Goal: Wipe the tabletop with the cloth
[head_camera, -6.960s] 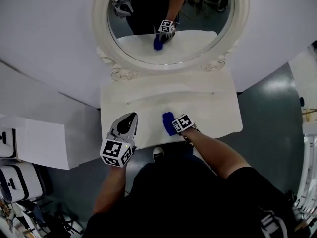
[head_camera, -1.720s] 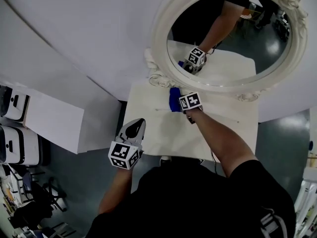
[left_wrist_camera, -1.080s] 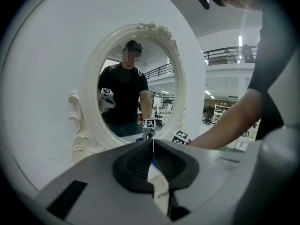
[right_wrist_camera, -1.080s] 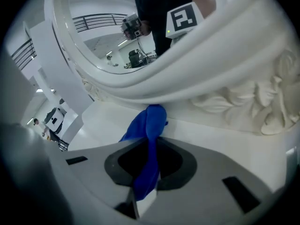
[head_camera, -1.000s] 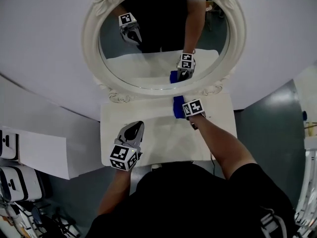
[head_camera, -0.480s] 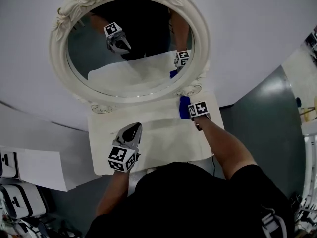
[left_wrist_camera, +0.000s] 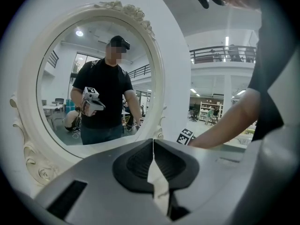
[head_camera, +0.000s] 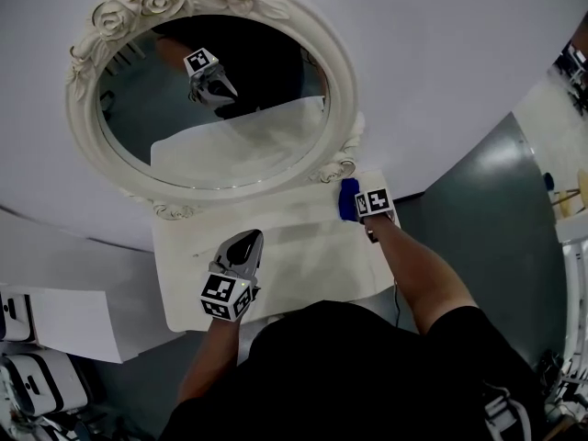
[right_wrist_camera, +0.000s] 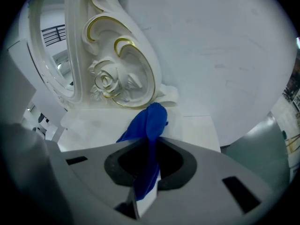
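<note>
Right tool [right_wrist_camera: 149, 146]: clamped tight on a fold of the blue cloth [right_wrist_camera: 149, 121], bunched end sticking out ahead of the jaws and down on the white tabletop [head_camera: 303, 251]

Position, head view: centre right of the frame, at the tabletop's far right corner. Cloth just beside the scrolled foot of the mirror frame [right_wrist_camera: 119, 74]; touching it or not, cannot tell

Left tool [left_wrist_camera: 153, 143]: closed on nothing, only a thin seam between the jaws. Held over the near edge of the tabletop, lower centre of the head view, nose toward the mirror; apparently no part in the wipe

Step in hand (judgement): wiping stroke, at the limit of its reach in the back corner along the mirror base. No dirt or wet trail visible on the white surface, so coverage not readable from the frames

Next move calls for:
- reversing out of the corner, back toward the near edge or leftward across the frame along the mirror base
- downward pressure on the bunched end, so that cloth and not jaw tips meets the surface
- clearance from the carved frame on the turn
- firm pinch throughout; only a narrow fold sits between the jaws, so a risk of it dragging free under friction
</note>
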Tool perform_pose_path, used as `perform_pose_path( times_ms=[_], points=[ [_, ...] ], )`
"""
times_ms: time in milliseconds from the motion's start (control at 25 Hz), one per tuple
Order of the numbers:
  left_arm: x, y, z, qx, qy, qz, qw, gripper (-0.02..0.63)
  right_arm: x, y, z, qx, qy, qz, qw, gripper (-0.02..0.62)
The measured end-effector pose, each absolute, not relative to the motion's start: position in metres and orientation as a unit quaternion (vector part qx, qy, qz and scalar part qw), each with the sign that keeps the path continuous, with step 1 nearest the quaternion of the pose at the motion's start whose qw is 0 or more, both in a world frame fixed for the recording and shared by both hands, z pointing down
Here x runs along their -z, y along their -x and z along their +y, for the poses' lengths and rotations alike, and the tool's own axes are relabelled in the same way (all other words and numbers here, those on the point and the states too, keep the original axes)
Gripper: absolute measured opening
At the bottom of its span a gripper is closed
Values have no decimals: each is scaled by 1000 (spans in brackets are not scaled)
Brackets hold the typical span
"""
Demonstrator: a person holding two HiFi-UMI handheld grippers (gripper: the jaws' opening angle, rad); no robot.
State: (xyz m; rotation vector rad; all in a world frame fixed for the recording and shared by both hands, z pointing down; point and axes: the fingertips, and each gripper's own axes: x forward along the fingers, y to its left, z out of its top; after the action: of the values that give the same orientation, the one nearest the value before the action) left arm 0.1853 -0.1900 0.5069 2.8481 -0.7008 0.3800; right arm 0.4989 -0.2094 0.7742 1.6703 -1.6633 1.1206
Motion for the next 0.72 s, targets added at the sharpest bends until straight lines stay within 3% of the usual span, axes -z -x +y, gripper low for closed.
perform_pose_path(
  times_ms=[720],
  points=[
    [-500,-180,-181,-119,-959,-245,85,12,-751,-498,-216,-406,-617,-623,257,40]
  ],
)
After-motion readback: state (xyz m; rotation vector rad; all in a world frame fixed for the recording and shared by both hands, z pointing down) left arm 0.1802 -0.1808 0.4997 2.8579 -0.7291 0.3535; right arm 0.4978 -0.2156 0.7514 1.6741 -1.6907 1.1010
